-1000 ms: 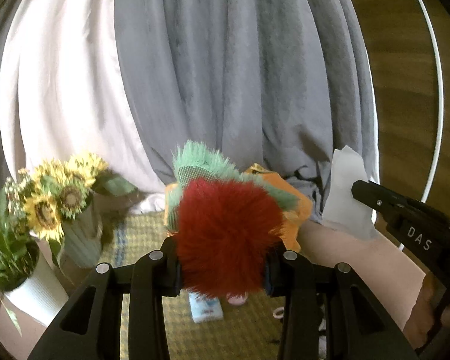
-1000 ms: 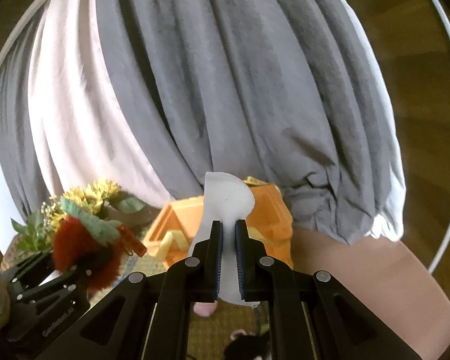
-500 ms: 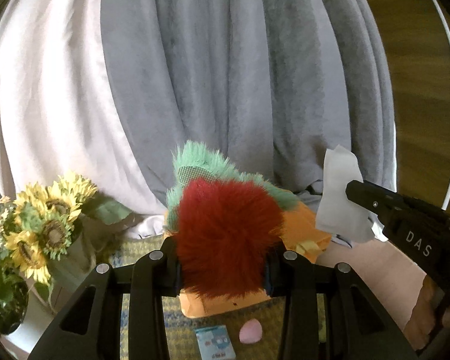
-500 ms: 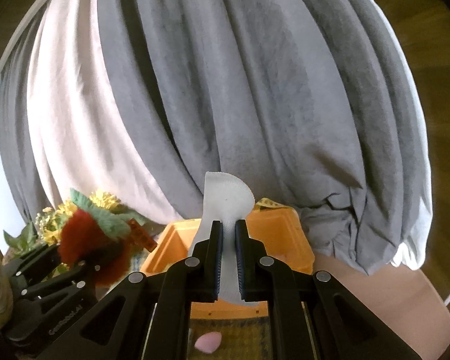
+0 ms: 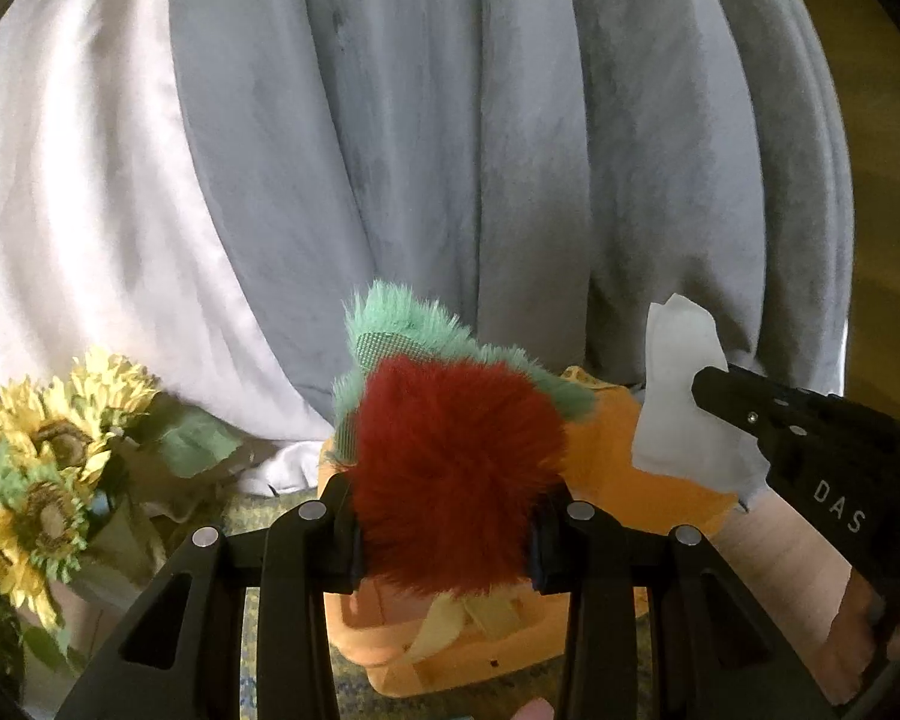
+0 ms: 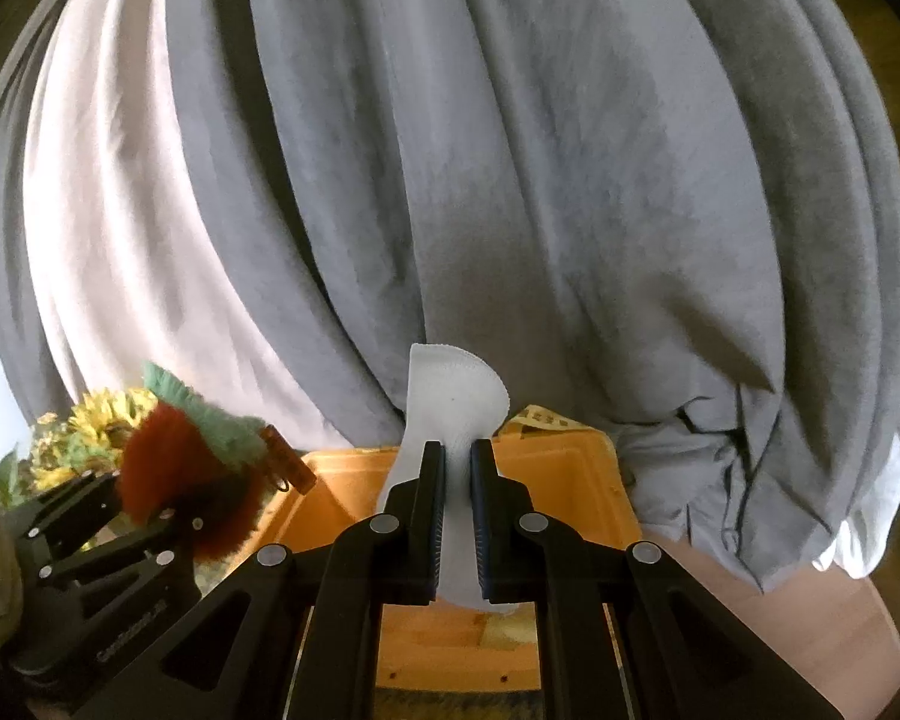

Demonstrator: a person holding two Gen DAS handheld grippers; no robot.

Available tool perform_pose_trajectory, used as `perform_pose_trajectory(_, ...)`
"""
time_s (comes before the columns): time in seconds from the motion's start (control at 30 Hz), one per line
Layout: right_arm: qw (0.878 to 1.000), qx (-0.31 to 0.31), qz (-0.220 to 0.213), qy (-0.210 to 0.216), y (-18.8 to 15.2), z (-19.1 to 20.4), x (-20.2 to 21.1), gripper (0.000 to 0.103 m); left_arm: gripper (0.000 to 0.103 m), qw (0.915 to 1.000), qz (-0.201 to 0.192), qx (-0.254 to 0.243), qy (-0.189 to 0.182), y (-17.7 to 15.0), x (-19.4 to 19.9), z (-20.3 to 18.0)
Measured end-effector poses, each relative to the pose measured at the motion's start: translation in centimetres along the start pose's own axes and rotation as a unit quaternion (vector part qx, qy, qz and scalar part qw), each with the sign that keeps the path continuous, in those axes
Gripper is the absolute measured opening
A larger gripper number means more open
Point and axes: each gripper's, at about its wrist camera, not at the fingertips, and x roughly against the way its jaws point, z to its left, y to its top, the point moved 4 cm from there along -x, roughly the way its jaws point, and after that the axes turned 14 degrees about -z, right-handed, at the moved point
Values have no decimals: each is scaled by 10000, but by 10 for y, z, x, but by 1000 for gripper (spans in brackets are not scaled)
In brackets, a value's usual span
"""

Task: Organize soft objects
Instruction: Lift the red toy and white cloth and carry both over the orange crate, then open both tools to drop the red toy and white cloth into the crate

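My left gripper (image 5: 444,516) is shut on a fluffy red and green plush toy (image 5: 450,474), held in the air just before the orange storage box (image 5: 630,480). It also shows in the right wrist view (image 6: 180,468). My right gripper (image 6: 457,468) is shut on a white cloth (image 6: 456,396), held upright over the near edge of the orange box (image 6: 570,480). The cloth also shows in the left wrist view (image 5: 684,396), with the right gripper (image 5: 708,387) at the right. A yellow soft item (image 5: 450,624) lies inside the box.
Grey curtains (image 5: 450,150) and a white curtain (image 5: 78,210) hang behind. A sunflower bouquet (image 5: 48,480) stands at the left. The box sits on a woven mat (image 5: 270,510) on a light wooden table (image 6: 780,618). A pink object (image 5: 534,708) lies at the bottom edge.
Both grippers have moved forward toward the orange box, which now looks larger and closer. The small card and most of the pink object have slipped under the lower edge of the view.
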Motion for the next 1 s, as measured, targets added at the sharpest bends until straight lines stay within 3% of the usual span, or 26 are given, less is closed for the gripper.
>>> perform_pose_trajectory(0.4, 9978, 170, 638, -31, -33, -11, -62, 10, 39, 9981, 597, -70, -163, -33, -70, 2)
perform_pose_trajectory(0.5, 9970, 145, 755, -72, -40, -14, -75, 10, 44, 9969, 761, -112, -191, -43, -83, 2)
perform_pose_trajectory(0.6, 9958, 118, 904, -129, -49, -19, -86, 11, 59, 9963, 824, -79, -222, -49, -92, 1)
perform_pose_trajectory(0.73, 9939, 9, 1072, -251, -56, -26, -94, 31, 64, 9961, 866, -66, -180, -53, -93, 4)
perform_pose_trajectory(1.0, 9938, -4, 966, -554, -50, -36, -81, 48, 70, 9977, 662, -118, -65, -39, -65, 6)
